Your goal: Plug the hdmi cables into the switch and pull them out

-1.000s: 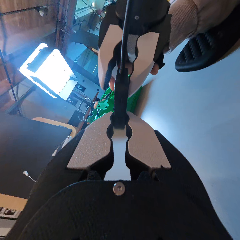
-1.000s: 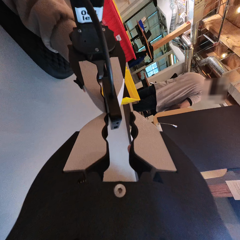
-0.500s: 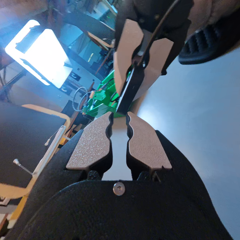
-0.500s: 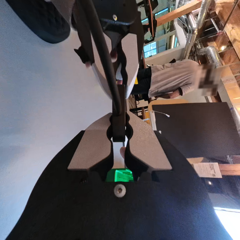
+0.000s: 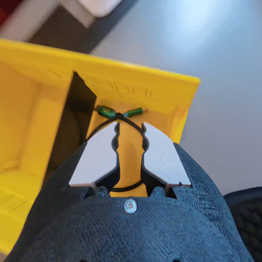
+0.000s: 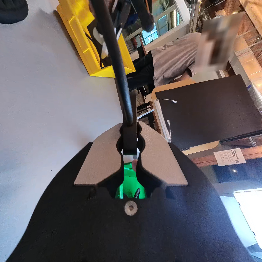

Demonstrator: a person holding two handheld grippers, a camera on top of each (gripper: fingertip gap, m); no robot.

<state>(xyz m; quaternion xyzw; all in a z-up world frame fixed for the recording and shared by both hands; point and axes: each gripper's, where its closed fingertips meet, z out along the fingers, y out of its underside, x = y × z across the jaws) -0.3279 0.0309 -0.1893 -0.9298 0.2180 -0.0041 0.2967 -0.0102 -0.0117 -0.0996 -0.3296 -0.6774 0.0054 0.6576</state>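
right gripper [image 6: 129, 139]: fingers clamped on black hdmi plug [image 6: 129, 141], long axis along the fingers, cable [image 6: 113, 56] running forward. left gripper [image 5: 130, 125]: fingers apart, empty, over yellow bin [image 5: 141, 85]; green-ended cable [image 5: 106, 112] just ahead. switch not identifiable.

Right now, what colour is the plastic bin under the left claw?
Yellow plastic bin, clearest in the left wrist view.
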